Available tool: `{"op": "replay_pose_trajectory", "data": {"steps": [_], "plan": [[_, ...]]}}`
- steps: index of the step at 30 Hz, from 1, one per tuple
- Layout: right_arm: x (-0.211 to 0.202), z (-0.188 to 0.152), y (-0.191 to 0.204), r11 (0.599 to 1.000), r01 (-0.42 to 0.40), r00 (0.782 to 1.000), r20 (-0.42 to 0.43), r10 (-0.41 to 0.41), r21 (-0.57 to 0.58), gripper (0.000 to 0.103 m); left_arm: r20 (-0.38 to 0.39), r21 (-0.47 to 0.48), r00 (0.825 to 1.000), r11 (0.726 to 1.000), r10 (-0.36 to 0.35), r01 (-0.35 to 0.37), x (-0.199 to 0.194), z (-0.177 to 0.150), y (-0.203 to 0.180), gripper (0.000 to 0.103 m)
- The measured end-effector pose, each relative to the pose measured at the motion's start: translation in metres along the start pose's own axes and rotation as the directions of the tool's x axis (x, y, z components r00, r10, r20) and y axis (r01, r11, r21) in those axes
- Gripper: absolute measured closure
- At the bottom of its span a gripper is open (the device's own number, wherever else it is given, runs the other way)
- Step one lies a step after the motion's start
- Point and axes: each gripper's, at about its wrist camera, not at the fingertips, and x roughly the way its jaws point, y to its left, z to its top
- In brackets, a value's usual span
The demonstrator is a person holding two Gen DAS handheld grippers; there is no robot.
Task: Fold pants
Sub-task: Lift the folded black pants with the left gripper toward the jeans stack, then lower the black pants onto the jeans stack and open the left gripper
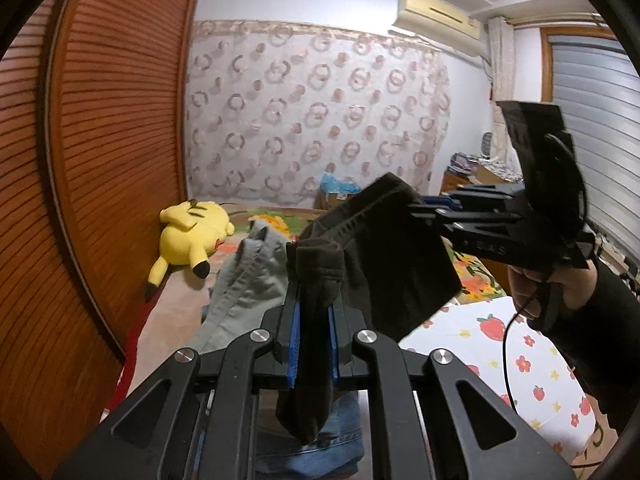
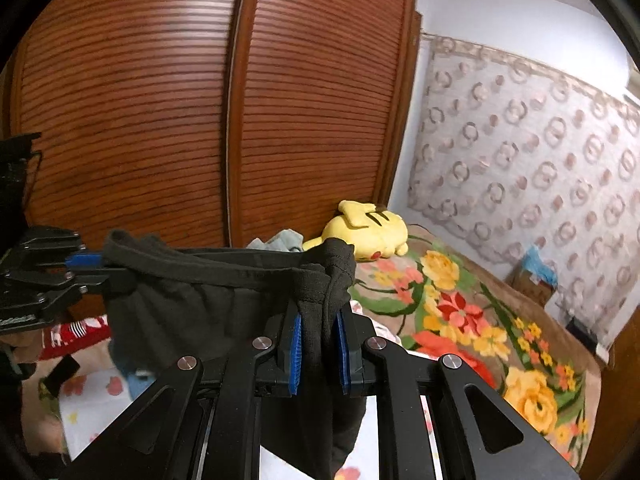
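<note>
**Pants held up over the bed**

Your left gripper (image 1: 314, 300) and right gripper (image 2: 320, 320) each have their jaws clamped on the black pants (image 2: 208, 300), which hang stretched between them above the bed (image 2: 460, 312), near a yellow plush toy (image 1: 188, 236).

— What stands beyond the fingers?

— A tall reddish-brown slatted wooden wardrobe (image 2: 200, 100) fills the wall ahead and to the left of them. Right of it hangs a pale curtain printed with brown rings (image 1: 312, 120).

— And higher up?

— A cream wall-mounted air conditioner (image 1: 440, 14) sits under the white ceiling, above the fingers to the right. Further right is a window with grey horizontal blinds (image 1: 592, 120).

— Below?

— A bed under a brown blanket with bright flowers (image 2: 480, 312).
</note>
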Motion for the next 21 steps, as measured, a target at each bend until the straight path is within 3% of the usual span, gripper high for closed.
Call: {"op": "replay_pose_trajectory", "data": {"steps": [10, 15, 21], "plan": [[0.083, 0.036, 0.009, 0.992, -0.067, 0.997, -0.038, 0.063, -0.11, 0.088, -0.038, -0.073, 0.996, 0.994, 0.077, -0.08, 0.007, -0.016, 0.033, 0.09], [0.113, 0.035, 0.009, 0.992, -0.092, 0.995, -0.043, 0.088, -0.092, 0.088, -0.084, -0.091, 0.986, 0.984, 0.144, -0.151, 0.02, -0.026, 0.048, 0.09], [0.117, 0.026, -0.004, 0.996, -0.092, 0.995, -0.032, 0.091, 0.0, 0.073, -0.125, -0.134, 0.98, 0.976, 0.153, -0.17, 0.022, -0.039, 0.059, 0.087]]}}
